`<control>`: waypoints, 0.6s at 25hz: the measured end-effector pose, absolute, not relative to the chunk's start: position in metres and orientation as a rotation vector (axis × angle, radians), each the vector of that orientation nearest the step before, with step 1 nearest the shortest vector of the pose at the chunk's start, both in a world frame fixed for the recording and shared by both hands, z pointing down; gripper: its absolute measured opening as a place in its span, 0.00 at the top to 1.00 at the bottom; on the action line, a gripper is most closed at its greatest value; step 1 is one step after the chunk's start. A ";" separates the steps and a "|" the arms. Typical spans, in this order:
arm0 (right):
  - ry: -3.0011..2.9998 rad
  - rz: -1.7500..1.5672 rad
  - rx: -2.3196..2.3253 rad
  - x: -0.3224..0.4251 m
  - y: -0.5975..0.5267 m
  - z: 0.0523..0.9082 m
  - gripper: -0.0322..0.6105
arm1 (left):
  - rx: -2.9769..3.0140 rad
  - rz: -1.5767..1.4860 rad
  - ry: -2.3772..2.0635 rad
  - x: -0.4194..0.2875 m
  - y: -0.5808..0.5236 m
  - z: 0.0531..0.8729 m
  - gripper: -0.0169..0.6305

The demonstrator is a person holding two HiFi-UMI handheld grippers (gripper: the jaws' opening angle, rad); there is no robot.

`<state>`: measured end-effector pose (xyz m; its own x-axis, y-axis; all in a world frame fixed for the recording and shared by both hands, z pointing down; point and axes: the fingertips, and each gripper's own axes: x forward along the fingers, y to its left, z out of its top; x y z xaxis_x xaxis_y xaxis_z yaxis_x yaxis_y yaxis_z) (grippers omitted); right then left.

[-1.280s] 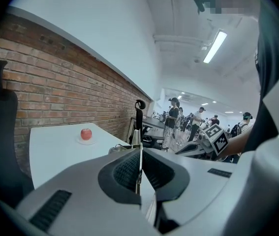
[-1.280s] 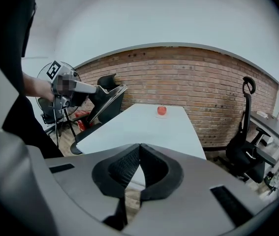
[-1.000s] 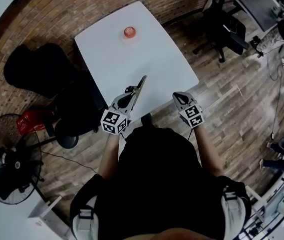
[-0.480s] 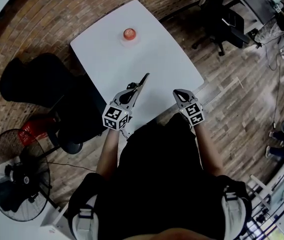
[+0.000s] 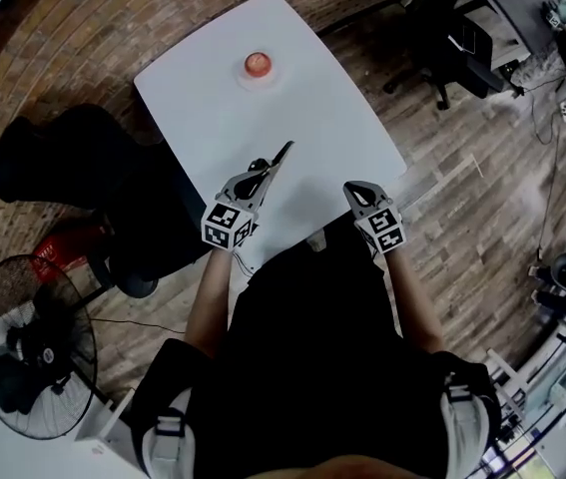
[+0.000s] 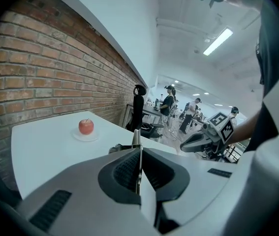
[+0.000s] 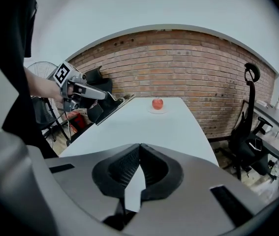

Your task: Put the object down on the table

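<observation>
My left gripper [image 5: 263, 174] is shut on a thin flat dark panel [image 5: 282, 159], held edge-up over the near part of the white table [image 5: 312, 118]. The left gripper view shows the panel's edge [image 6: 136, 137] pinched between the jaws. From the right gripper view the panel [image 7: 113, 107] slants out of the left gripper [image 7: 87, 91] above the table's left side. My right gripper [image 5: 354, 190] hovers at the near right edge, shut on nothing [image 7: 139, 154]. A red apple [image 5: 257, 64] sits on a small white plate at the far end.
A brick wall [image 7: 198, 68] runs behind the table. A black office chair [image 5: 452, 43] stands to the right, a black seat [image 5: 73, 163] and a floor fan [image 5: 23, 342] to the left. People stand in the background [image 6: 171, 104].
The head view has drifted slightly. Both grippers stay nearly where they were over the table's near edge, and the left one still grips the panel.
</observation>
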<state>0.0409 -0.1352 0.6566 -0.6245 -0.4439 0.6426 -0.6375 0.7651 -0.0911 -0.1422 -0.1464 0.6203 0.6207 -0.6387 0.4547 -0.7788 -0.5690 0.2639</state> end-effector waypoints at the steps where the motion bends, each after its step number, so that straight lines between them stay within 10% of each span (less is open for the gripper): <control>1: -2.348 0.415 0.796 0.042 -0.139 0.658 0.95 | 2.398 0.436 -1.124 -0.141 -0.149 0.623 0.94; 15: -2.358 0.460 0.718 0.044 -0.168 0.674 0.95 | 2.324 0.547 -1.097 -0.121 -0.174 0.661 0.94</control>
<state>0.0438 -0.1677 0.6742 -0.6577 -0.3775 0.6519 -0.5949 0.7912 -0.1421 -0.1215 -0.1743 0.6610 0.5926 -0.5888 0.5497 -0.7934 -0.5443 0.2725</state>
